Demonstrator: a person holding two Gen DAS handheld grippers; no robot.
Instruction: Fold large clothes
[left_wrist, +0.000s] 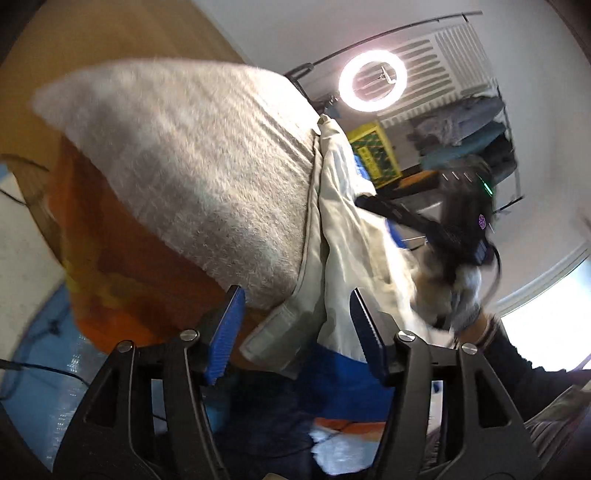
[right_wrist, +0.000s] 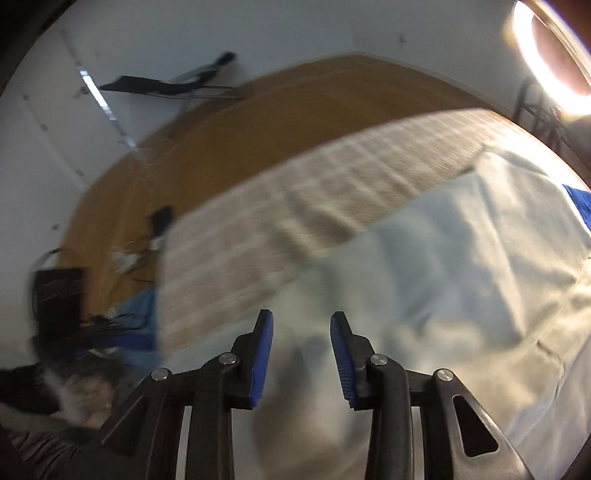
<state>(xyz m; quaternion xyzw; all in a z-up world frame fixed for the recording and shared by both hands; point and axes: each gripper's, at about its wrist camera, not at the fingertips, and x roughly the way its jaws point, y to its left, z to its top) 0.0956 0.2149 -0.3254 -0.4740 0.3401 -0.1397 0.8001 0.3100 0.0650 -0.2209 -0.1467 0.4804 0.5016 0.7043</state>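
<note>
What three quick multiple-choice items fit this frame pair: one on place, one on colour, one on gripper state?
1. In the left wrist view, where does the cream garment lie relative to the grey fluffy blanket?
A. Along its right edge
B. Far off to its left
C. Rolled up inside it

2. What colour are the pads on the left gripper?
A. Red
B. Blue
C. Green

3. How does the right gripper stand in its own view?
A. Shut on the ring light
B. Clamped on a shoe
C. Jaws apart, nothing pressed between the pads

Answers: 1 A, the garment's hem runs along the blanket's right side. 2 B, both ribbed pads are blue. 3 C, a clear gap shows between the pads above the blurred pale cloth.
</note>
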